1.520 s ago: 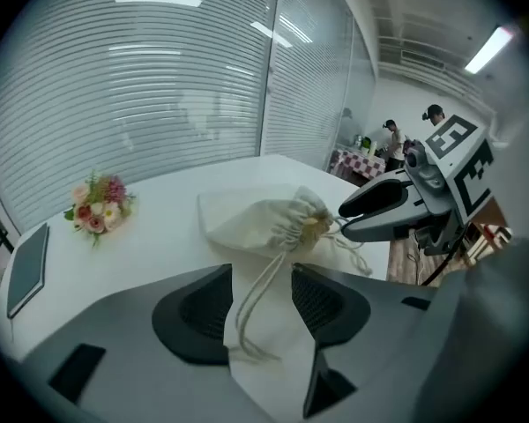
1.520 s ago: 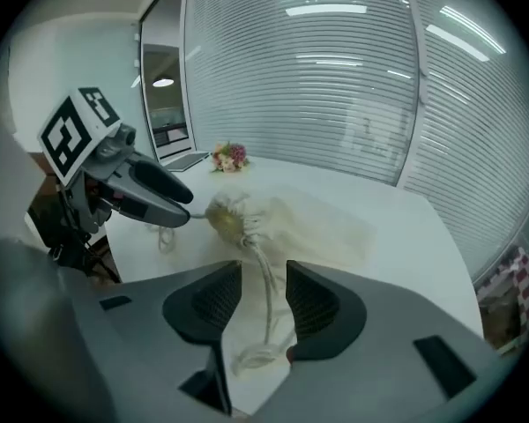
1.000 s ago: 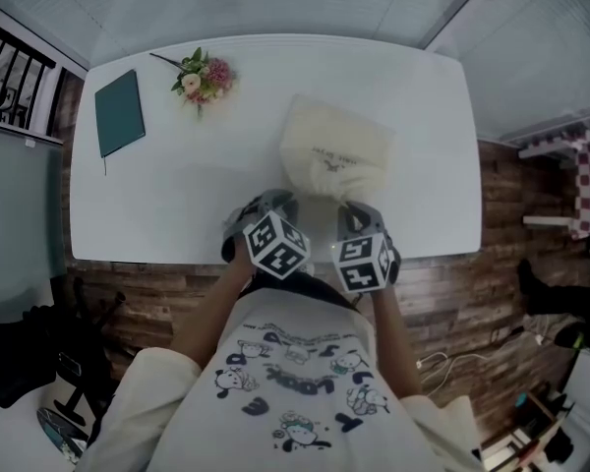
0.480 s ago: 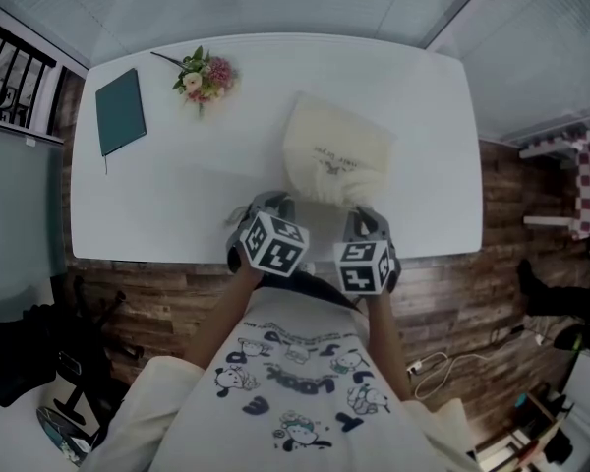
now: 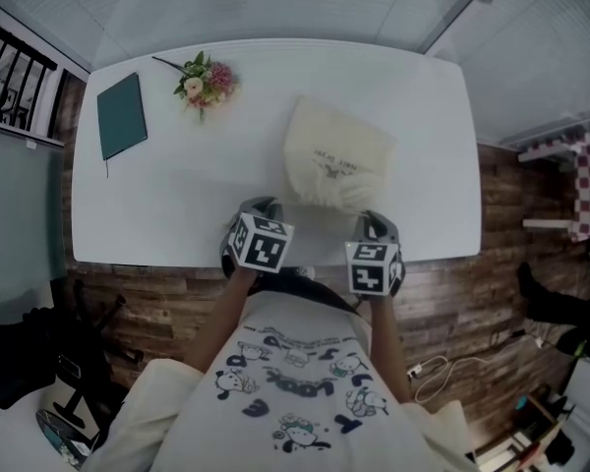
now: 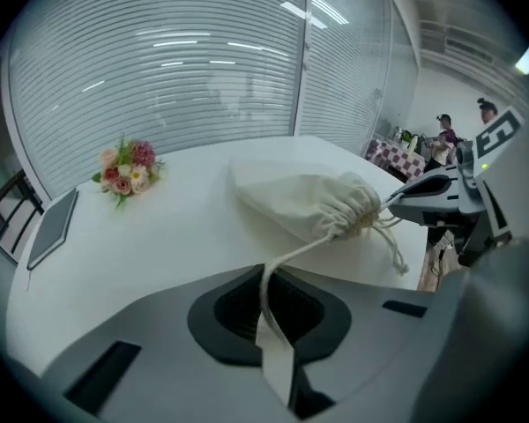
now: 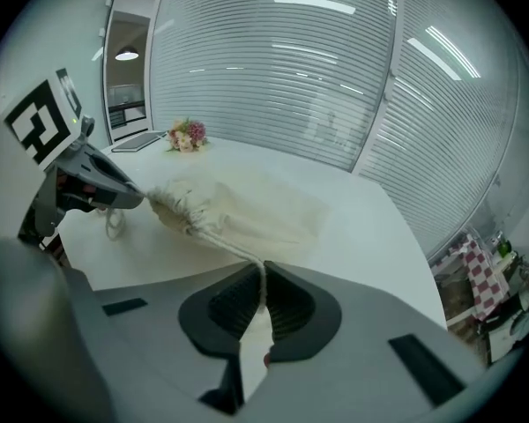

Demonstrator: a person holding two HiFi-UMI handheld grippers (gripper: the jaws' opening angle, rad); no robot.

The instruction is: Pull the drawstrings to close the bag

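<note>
bag (image 5: 336,153) of cream cloth lay flat on the white table (image 5: 177,200), just ahead of both sets of jaws. its long axis ran away from them, with the puckered neck pointing back toward the gap between the two grippers and the flat base toward the far edge. the left gripper (image 6: 266,271) had its jaws pressed together on one drawstring (image 6: 310,245), which ran taut from the pads up and to the right into the gathered neck. from those jaws the bag sat ahead and to the right. the right gripper (image 7: 260,270) was likewise clamped tight on the other drawstring (image 7: 219,239), stretched from its pads ahead and to the left into the neck. a loose knotted cord end (image 6: 395,256) lay beside the neck. flowers (image 6: 126,167) and a teal notebook (image 5: 120,114) lay well beyond the left jaws, to their left.
</note>
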